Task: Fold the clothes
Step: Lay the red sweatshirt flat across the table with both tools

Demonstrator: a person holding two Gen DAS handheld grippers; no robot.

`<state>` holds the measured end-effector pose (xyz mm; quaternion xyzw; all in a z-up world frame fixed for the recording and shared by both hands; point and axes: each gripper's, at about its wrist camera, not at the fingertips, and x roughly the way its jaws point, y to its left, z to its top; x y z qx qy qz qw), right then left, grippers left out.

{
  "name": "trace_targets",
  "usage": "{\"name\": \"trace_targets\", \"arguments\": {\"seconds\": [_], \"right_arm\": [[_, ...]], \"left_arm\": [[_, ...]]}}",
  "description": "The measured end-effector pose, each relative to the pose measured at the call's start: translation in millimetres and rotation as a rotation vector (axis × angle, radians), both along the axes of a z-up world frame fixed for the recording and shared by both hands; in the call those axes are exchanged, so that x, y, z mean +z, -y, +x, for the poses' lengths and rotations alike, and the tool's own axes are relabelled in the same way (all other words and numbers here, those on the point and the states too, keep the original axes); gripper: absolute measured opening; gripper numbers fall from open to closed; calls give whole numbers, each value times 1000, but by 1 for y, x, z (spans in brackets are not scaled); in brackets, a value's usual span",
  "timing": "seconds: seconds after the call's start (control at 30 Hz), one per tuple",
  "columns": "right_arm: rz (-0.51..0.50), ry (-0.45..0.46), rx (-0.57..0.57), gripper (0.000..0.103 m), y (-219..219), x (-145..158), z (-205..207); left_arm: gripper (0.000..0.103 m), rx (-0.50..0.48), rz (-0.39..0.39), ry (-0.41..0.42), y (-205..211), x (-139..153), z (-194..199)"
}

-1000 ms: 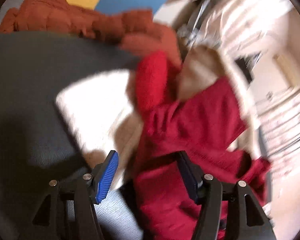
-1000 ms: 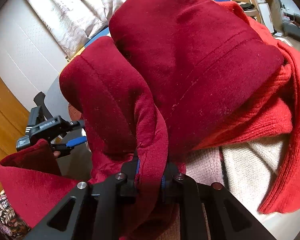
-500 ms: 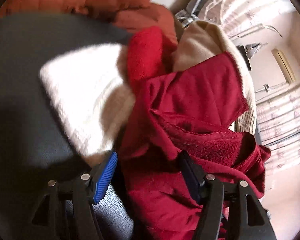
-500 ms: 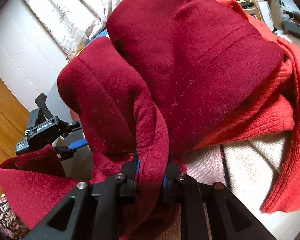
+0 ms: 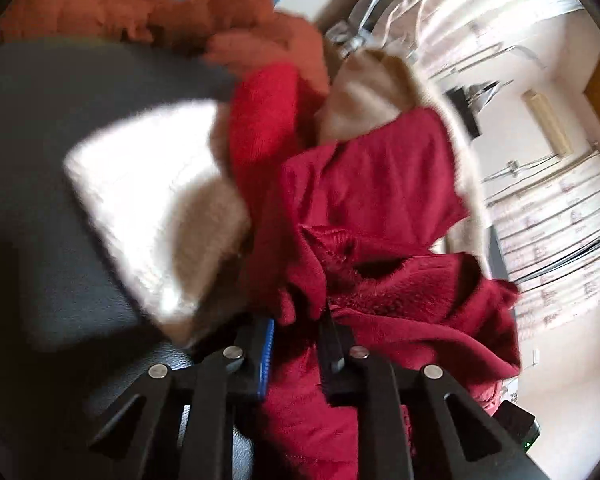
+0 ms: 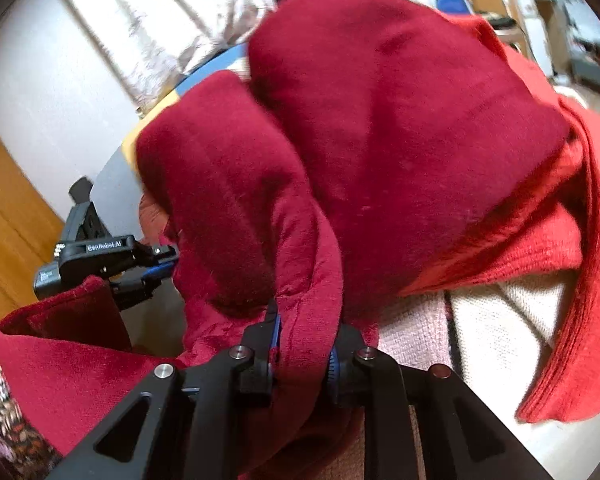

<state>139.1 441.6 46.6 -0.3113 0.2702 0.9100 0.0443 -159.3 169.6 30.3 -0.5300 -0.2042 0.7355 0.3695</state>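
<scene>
Left tool and right tool, both clamped on dark red garment

One dark red garment, one bright red knit, one cream sweater, one rust jacket, two tongs.

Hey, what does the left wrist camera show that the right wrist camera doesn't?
Only the left wrist view shows the rust-orange padded jacket at the far edge of the dark grey table, and the left tongs up close, shut on the dark red fleece garment. Only the right wrist view shows the right tongs pinching that garment, plus the wooden floor. Both show the garment, the bright red knit sweater and the cream knit sweater.
</scene>
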Motion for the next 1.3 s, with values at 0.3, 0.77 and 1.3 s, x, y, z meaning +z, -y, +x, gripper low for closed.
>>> {"name": "trace_targets", "arguments": {"seconds": [0.3, 0.77, 1.3], "right_arm": [[55, -130, 157, 16, 72, 59, -13], [87, -152, 554, 15, 285, 41, -167], [238, 34, 601, 49, 379, -30, -193]], "left_arm": [[16, 159, 171, -243, 96, 72, 18], [16, 647, 122, -408, 362, 100, 61], [29, 831, -104, -85, 451, -55, 79]]}}
